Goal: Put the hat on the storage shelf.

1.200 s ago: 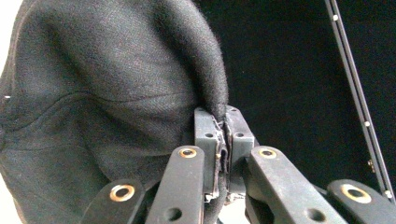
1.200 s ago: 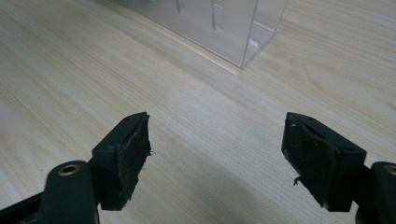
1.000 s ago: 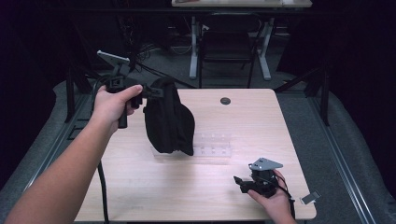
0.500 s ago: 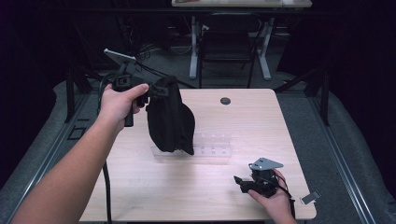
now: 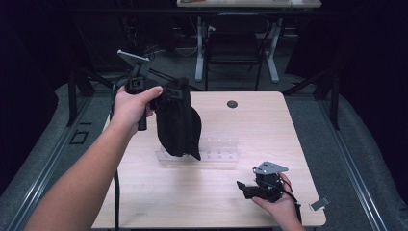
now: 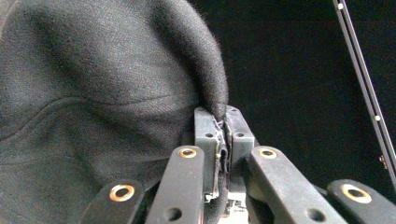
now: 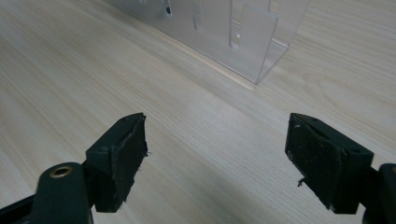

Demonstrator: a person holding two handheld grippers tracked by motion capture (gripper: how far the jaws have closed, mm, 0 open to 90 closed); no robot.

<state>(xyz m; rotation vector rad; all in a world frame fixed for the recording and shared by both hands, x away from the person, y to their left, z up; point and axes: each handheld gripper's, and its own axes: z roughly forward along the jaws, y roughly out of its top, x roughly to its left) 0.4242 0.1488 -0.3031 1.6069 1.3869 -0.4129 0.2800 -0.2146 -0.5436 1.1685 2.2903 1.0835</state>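
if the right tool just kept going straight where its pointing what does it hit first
Probably the clear plastic rack. The right tool is open, low over bare table, and the rack's near corner lies ahead between its jaws. Depth is hard to judge, but nothing shows in between.

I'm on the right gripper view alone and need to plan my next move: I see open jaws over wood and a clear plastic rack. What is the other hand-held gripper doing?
Observer: The left hand-held gripper is raised above the table's far left part, holding a black cloth by its top edge.
Operator: Is that grip firm, or just a pinch?
Observer: In the left gripper view the jaws are shut, with a fold of the cloth squeezed between them.
Operator: Where does the cloth hang relative to my rack?
Observer: It hangs in front of the left end of the clear rack, hiding that end from above; its lower tip reaches down to the rack's level.
Operator: And where am I?
Observer: The right hand-held gripper sits low at the near right of the table, short of the rack.
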